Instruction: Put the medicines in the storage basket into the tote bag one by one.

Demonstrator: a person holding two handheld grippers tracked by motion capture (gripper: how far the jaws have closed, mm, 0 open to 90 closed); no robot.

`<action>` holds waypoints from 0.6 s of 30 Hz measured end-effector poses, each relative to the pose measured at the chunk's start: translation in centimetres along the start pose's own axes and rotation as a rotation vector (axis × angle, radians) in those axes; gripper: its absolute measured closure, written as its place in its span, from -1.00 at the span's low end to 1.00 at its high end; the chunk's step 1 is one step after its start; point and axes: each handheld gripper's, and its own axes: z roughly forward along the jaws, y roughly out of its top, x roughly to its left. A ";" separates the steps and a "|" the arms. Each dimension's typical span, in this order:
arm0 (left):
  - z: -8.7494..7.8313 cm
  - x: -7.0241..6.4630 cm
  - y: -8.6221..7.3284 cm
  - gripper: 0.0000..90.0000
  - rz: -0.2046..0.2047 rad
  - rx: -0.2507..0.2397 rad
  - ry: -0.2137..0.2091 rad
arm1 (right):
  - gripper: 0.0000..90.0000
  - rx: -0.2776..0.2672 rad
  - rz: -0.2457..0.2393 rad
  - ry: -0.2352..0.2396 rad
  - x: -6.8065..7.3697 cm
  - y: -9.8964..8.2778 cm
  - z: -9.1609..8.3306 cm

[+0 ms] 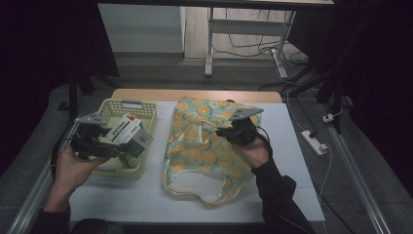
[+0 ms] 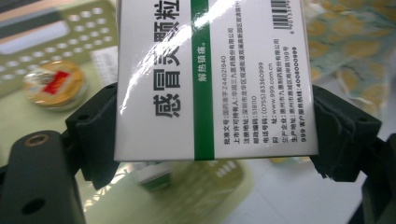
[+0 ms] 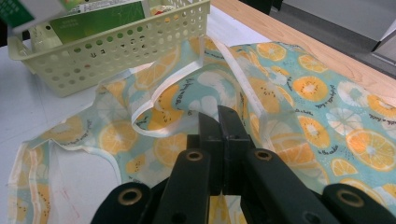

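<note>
My left gripper (image 1: pixel 119 146) holds a white medicine box (image 1: pixel 127 130) with a green stripe just above the pale green basket (image 1: pixel 122 103) at the table's left. In the left gripper view its pads (image 2: pixel 100 135) press both sides of the box (image 2: pixel 210 70), which carries black print and a barcode. A fruit-print cloth bag (image 1: pixel 204 156) lies across the middle of the table. My right gripper (image 1: pixel 221 131) rests on its upper part. In the right gripper view the right gripper (image 3: pixel 222 116) is shut, with the bag's (image 3: pixel 308 88) white-trimmed edge drawn up to the jaw tips.
The basket (image 3: pixel 126 46) holds a green box (image 3: pixel 93 21) and a round yellow-lidded tin (image 2: pixel 56 84). The white table top (image 1: pixel 302 161) has a wooden strip (image 1: pixel 146 94) along its far edge. A power strip (image 1: pixel 314 141) and cables lie on the floor to the right.
</note>
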 end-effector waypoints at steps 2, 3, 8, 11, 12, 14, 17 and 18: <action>0.5 -0.8 0.1 -0.63 0.019 0.009 -0.012 | 0.99 -0.001 0.000 -0.001 0.0 0.0 0.0; 0.7 -1.1 0.1 -0.62 0.024 0.011 -0.022 | 0.99 -0.001 0.000 -0.001 0.0 0.0 0.0; 1.9 -2.9 0.4 -0.62 0.065 0.025 -0.067 | 0.99 -0.002 -0.001 -0.002 0.0 0.0 -0.1; 2.9 -4.0 0.5 -0.63 0.092 0.043 -0.093 | 0.99 -0.003 -0.001 -0.002 0.0 0.0 -0.1; 3.2 -4.3 0.6 -0.62 0.099 0.049 -0.098 | 0.99 -0.004 -0.001 -0.002 0.0 0.0 0.0; 3.9 -4.9 0.7 -0.63 0.111 0.056 -0.116 | 0.99 -0.005 -0.001 -0.002 0.0 0.0 0.0; 4.8 -5.8 0.8 -0.63 0.132 0.069 -0.139 | 0.99 -0.006 -0.001 -0.001 0.0 0.0 -0.1; 5.2 -6.1 0.9 -0.63 0.137 0.075 -0.147 | 0.99 -0.006 -0.002 0.000 0.0 0.0 -0.1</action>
